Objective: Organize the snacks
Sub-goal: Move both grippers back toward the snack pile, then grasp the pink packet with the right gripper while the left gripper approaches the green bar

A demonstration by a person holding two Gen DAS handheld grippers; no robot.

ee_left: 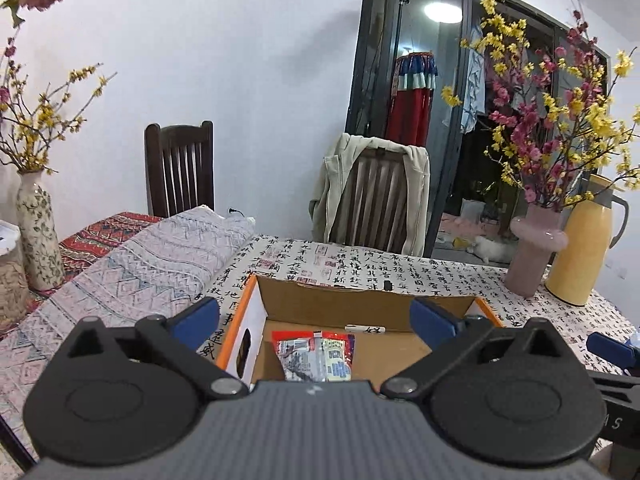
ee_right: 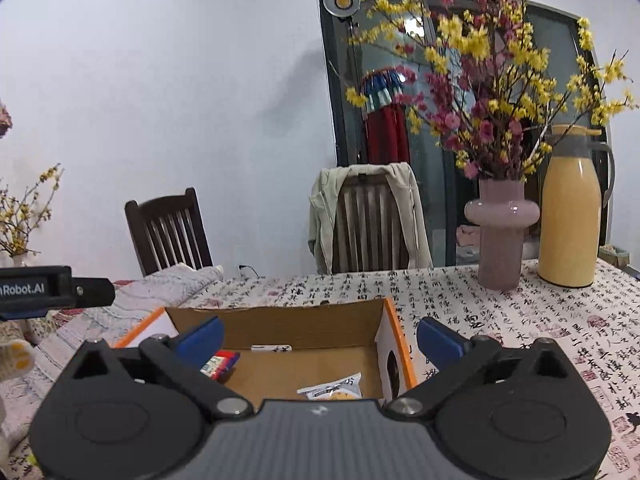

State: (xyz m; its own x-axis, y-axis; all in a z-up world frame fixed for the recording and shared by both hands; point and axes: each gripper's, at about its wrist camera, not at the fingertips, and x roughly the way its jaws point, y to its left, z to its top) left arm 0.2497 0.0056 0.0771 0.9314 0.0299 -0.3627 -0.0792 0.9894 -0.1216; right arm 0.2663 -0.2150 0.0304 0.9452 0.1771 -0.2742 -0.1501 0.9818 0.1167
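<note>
An open cardboard box (ee_left: 340, 306) with orange-edged white sides sits on the calligraphy-print tablecloth. A red and white snack packet (ee_left: 316, 354) lies on its floor. My left gripper (ee_left: 316, 318) hangs over the box's near side, blue pads wide apart, nothing between them. In the right wrist view the same box (ee_right: 280, 320) holds a white snack packet (ee_right: 334, 390) with an orange picture near the front and the red packet (ee_right: 222, 364) at the left. My right gripper (ee_right: 320, 338) stands open above the box with nothing in it.
A pink vase (ee_right: 502, 232) of yellow and red blossoms and a yellow thermos jug (ee_right: 570, 216) stand at the table's back right. A patterned cloth roll (ee_left: 160, 256) lies left of the box. Two chairs stand behind the table, one with a jacket (ee_left: 372, 196).
</note>
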